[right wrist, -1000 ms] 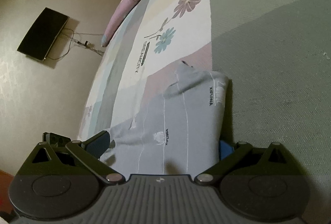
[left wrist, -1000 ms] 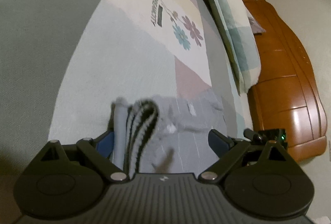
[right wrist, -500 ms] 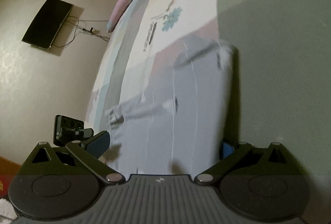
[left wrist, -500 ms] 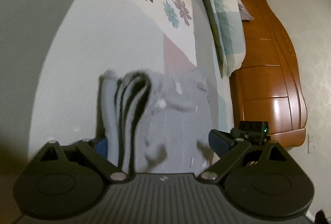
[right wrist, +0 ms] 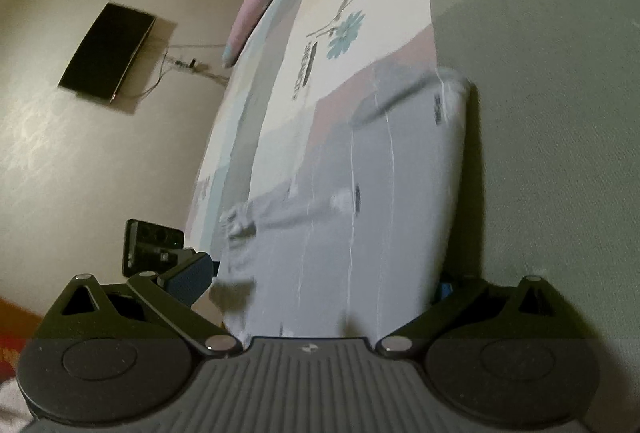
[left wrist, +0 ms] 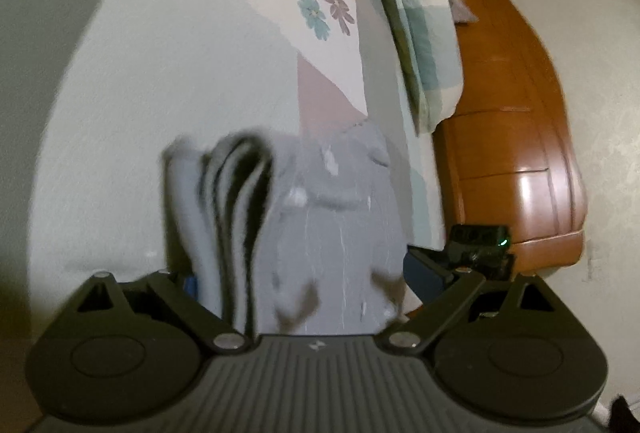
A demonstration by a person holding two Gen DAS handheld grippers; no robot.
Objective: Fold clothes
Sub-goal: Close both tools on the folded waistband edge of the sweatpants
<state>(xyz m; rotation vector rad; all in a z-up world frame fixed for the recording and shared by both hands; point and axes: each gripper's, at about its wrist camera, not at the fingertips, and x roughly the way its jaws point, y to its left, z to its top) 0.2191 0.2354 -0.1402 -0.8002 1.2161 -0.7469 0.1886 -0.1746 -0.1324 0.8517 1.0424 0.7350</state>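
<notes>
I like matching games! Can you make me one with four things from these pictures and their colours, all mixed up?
Things:
1. garment
2. headboard
3. TV
4. pillow

Colours:
A. black
B. green and white checks
C. grey
D. orange-brown wood

Pairs: 1-C, 2-D, 3-A, 4-B
</notes>
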